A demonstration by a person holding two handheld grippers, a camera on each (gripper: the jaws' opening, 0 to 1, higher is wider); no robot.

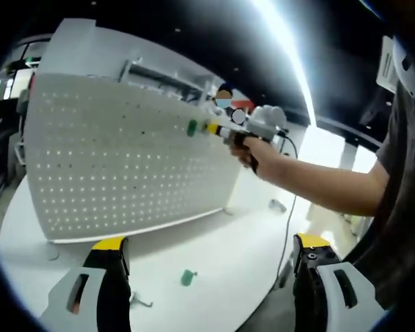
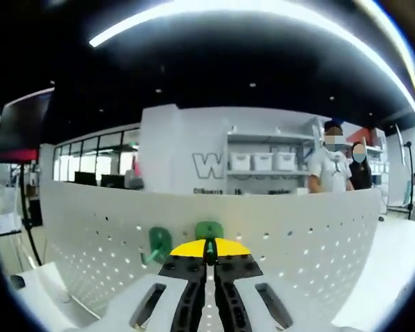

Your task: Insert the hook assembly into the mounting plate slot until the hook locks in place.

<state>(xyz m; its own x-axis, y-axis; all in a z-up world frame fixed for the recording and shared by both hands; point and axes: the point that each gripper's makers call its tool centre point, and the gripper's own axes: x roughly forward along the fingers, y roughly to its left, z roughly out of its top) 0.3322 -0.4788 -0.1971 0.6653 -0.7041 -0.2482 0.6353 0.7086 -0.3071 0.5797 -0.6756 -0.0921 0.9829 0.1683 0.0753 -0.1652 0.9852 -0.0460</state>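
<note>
1. Right gripper view puts the small green plastic hook assembly (image 2: 209, 231) at the white perforated mounting plate (image 2: 318, 242), with the right gripper (image 2: 208, 257) pinching it between jaws pressed together.
2. A second green hook (image 2: 159, 243) sits in the plate just beside it; drifting sideways could knock it.
3. A tilted push may jam the hook short of locking.
4. Left gripper view shows the left gripper (image 1: 211, 259) with jaws apart and nothing between them, above the white table (image 1: 221, 242), where a loose green piece (image 1: 187, 277) lies; bumping it could send it off the edge.
</note>
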